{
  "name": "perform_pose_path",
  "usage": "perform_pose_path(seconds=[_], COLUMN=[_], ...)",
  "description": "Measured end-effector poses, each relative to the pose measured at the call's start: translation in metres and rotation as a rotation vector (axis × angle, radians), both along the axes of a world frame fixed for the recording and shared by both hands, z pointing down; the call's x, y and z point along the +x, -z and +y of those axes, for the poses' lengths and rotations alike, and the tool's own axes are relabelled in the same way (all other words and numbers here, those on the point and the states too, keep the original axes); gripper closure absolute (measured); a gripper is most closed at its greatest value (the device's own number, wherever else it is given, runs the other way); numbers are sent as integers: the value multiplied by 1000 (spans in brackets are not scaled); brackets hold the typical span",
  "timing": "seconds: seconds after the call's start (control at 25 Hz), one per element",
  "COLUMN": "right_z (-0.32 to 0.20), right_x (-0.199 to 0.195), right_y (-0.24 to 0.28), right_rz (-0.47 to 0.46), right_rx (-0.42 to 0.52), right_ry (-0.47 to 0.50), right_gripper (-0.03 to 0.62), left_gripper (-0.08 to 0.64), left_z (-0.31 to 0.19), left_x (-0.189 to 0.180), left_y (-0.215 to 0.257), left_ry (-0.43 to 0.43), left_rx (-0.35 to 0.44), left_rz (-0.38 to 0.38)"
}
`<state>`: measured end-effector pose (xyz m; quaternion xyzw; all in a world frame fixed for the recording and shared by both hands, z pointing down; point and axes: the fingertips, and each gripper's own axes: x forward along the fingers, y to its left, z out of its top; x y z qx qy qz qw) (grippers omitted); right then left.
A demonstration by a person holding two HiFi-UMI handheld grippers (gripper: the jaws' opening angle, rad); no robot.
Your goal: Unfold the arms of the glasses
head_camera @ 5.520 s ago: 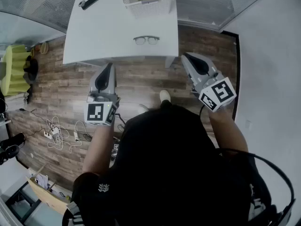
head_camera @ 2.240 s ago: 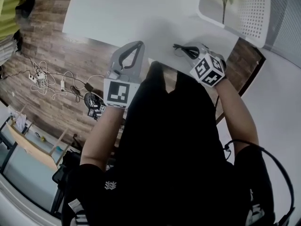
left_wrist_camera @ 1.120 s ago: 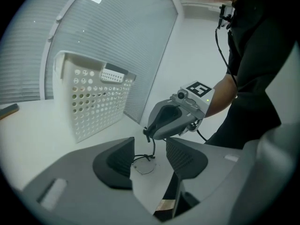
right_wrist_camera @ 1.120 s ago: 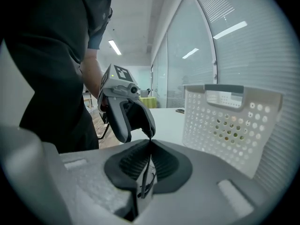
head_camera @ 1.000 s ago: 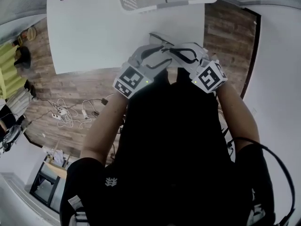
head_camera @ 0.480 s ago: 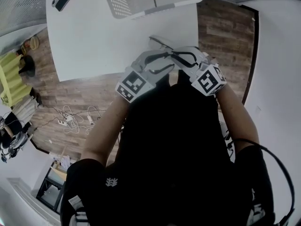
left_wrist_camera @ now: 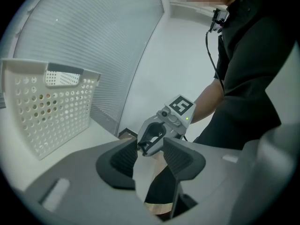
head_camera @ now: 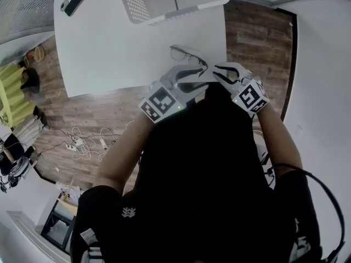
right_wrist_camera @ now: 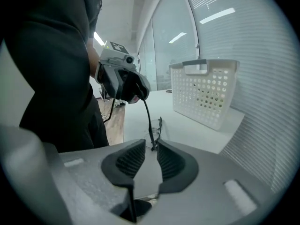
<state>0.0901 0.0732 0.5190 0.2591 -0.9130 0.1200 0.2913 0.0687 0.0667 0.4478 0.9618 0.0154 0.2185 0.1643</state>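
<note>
My right gripper's (right_wrist_camera: pixel 150 147) jaws have just been opening. The glasses' (head_camera: pixel 188 55) thin temple arm (right_wrist_camera: pixel 146 118) sits loose between them, seemingly swung out. My left gripper (left_wrist_camera: pixel 150 144) gapes empty. The glasses rest on the white table (head_camera: pixel 109 48), upper centre of the head view.

light: bright, even, indoor | src: ceiling strips (right_wrist_camera: pixel 216 15) | glare: white table (head_camera: pixel 109 43) washes out | shadows: soft | edges: heavy fisheye, dark cnrs in gripper views | blur: glasses (head_camera: pixel 188 55) small, soft
</note>
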Motion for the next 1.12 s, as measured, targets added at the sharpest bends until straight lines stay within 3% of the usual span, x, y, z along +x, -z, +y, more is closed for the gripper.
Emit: perform_pose_path(seconds=[0.24, 0.56, 0.72, 0.88, 1.12], right_z=[-4, -23, -40, -70, -105], right_x=[-8, -9, 7, 20, 35], right_y=[-15, -23, -25, -31, -39], right_rz=[33, 70, 95, 140, 226], right_rx=[5, -2, 0, 22, 0], right_ry=[-62, -34, -30, 1, -50], right_gripper=[480, 477, 477, 477, 477], left_gripper=[379, 379, 376, 376, 382], left_z=[14, 2, -12, -40, -78], left_x=[17, 8, -16, -36, -50], left_y=[2, 11, 5, -1, -20], left_ry=[-25, 20, 56, 175, 293], left_rx=[-18, 7, 11, 29, 96], left_rz=[26, 26, -21, -63, -194])
